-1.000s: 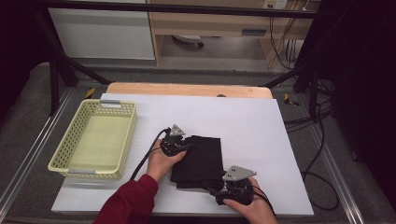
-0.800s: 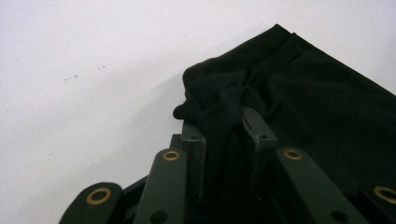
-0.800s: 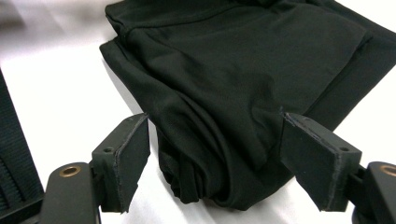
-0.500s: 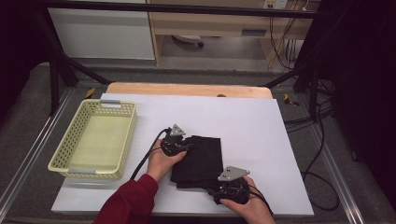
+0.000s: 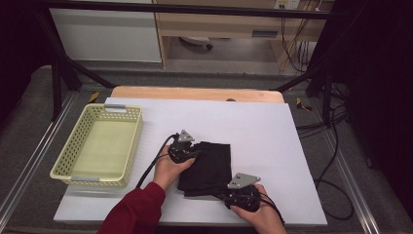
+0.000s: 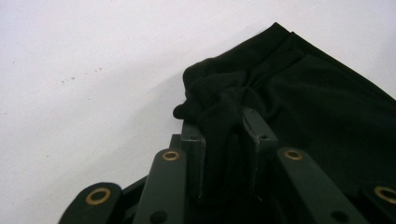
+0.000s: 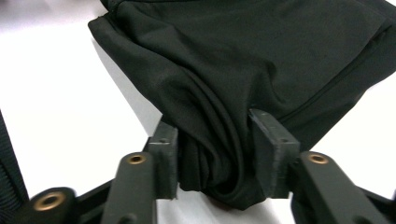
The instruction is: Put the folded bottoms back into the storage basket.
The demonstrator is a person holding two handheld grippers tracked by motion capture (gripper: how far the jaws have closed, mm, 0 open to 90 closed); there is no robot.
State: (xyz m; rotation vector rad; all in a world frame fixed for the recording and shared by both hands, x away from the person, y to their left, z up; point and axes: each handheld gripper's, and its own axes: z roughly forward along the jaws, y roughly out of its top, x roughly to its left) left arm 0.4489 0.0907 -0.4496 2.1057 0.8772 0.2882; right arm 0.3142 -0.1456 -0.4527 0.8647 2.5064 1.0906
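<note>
A black cloth (image 5: 209, 163) lies folded on the white table top (image 5: 272, 136), a little in front of centre. My left gripper (image 5: 194, 152) is at the cloth's far left corner. In the left gripper view it (image 6: 224, 133) is shut on a bunched fold of the cloth (image 6: 317, 102). My right gripper (image 5: 226, 195) is at the cloth's near right corner. In the right gripper view it (image 7: 212, 144) holds a thick wad of the cloth (image 7: 243, 56) between its jaws, just above the table.
A pale yellow mesh basket (image 5: 134, 141) stands at the left of the table with nothing in it. A wooden strip (image 5: 195, 92) runs along the far edge. Cables (image 5: 336, 185) hang off the right side. A red sleeve (image 5: 134, 212) comes in from the front.
My right gripper has shifted slightly left along the cloth's near edge. The left gripper has stayed where it was.
</note>
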